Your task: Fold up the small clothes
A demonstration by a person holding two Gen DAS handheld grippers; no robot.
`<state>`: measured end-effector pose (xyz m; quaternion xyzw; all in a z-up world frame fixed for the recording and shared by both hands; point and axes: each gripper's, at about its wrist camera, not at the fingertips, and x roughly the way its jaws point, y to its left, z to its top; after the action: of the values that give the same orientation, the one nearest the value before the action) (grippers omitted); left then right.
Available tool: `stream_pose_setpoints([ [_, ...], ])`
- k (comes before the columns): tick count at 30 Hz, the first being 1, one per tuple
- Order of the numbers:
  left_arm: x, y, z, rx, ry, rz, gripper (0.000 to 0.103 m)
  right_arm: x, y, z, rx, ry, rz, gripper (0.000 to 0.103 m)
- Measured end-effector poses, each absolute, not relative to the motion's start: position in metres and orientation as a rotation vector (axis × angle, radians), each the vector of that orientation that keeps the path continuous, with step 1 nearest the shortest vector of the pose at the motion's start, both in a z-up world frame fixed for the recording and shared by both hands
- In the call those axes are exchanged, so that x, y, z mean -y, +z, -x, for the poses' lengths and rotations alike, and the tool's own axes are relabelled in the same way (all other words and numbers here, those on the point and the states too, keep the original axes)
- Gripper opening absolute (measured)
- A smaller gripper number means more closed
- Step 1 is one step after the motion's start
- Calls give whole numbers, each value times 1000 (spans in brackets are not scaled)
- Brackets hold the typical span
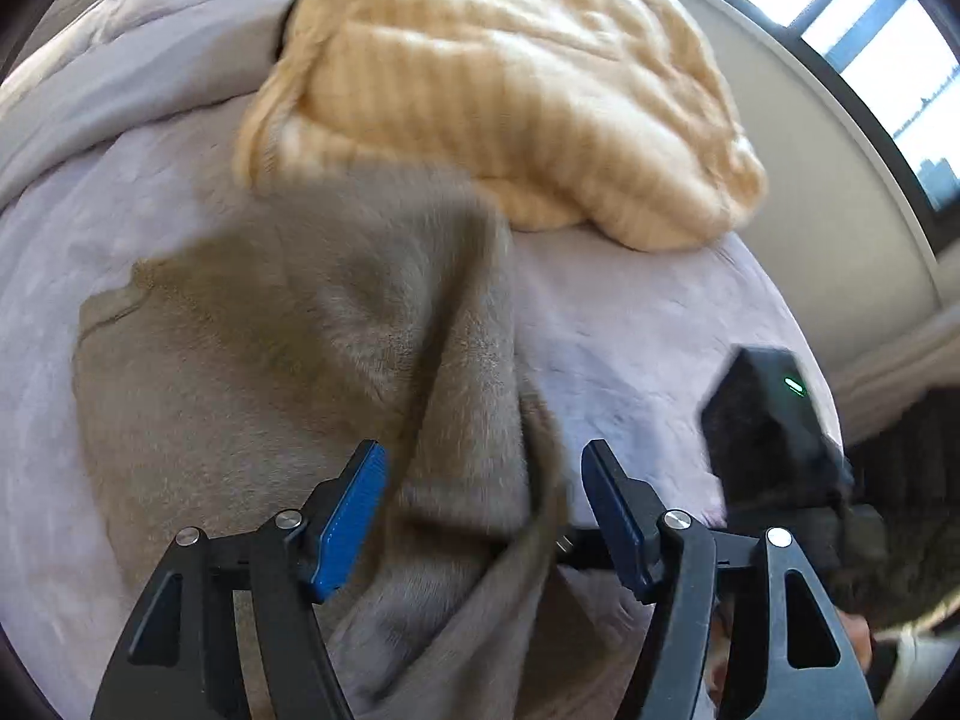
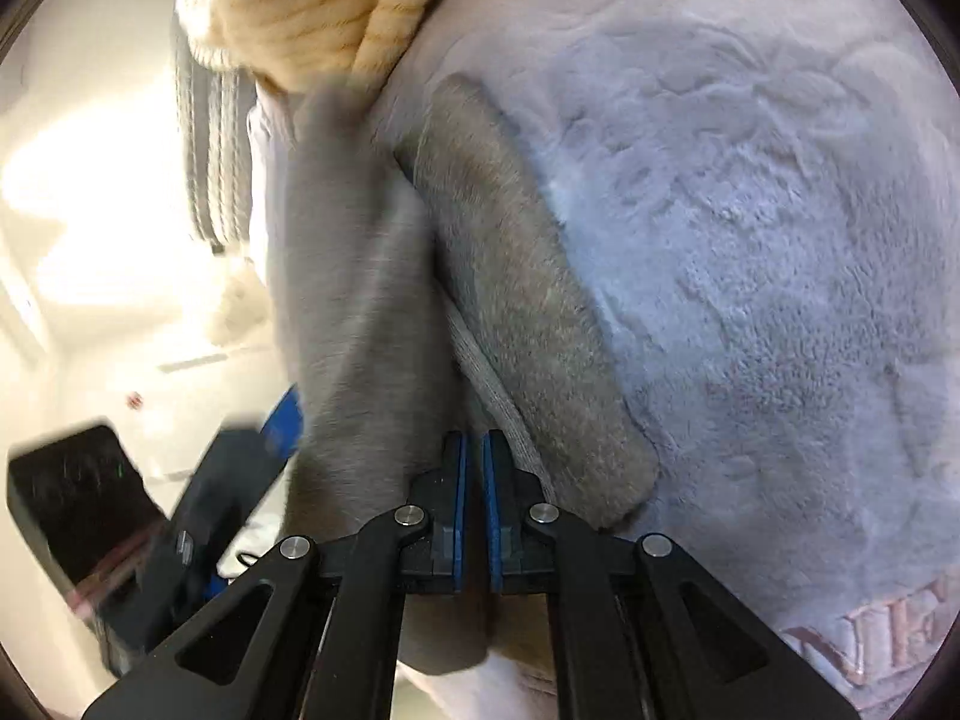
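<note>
Right gripper fingers pinching grey fleece garment; left gripper fingers spread around a fold — risks slipping, bunching against ribbed cream knit on lilac plush bed cover.

Blurred grey garment, seemingly between left gripper's parted jaws

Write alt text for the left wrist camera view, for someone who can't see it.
The left gripper, blue-padded fingers spread open, hovers over a rumpled grey-brown fleece garment on a pale lilac plush blanket. Behind the garment lies a cream ribbed knit; part of the other black gripper shows at right.
</note>
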<state>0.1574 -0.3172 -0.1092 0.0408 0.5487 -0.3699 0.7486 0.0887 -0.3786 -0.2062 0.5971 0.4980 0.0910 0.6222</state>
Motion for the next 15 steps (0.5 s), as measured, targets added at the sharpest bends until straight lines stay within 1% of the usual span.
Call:
stream_pose_setpoints([
  [1, 317, -103, -155, -1188, -826, -93, 69, 383, -209, -86, -1117, 214, -1425, 7],
  [2, 311, -99, -155, -1181, -831, -87, 69, 388, -214, -82, -1087, 216, -1486, 10],
  [3, 304, -93, -155, -1169, -826, -67, 69, 394, -218, -77, -1051, 214, -1551, 21],
  [4, 294, -89, -157, -1162, -805, -40, 69, 400, -222, -72, -1017, 210, -1609, 31],
  [5, 284, -87, -160, -1162, -787, -24, 69, 405, -225, -69, -984, 215, -1653, 52],
  [6, 272, -85, -164, -1165, -749, -2, 69, 410, -228, -65, -933, 235, -1710, 63],
  [8, 245, -87, -170, -1169, -669, 25, 69, 416, -230, -64, -880, 264, -1771, 63],
  [11, 206, -97, -182, -1187, -527, 56, 69, 420, -226, -76, -891, 277, -1743, 63],
  [13, 179, -113, -189, -1233, -437, 68, 69, 419, -217, -80, -928, 304, -1691, 63],
  [15, 161, -135, -192, -1301, -375, 75, 69, 412, -211, -95, -1021, 313, -1599, 63],
])
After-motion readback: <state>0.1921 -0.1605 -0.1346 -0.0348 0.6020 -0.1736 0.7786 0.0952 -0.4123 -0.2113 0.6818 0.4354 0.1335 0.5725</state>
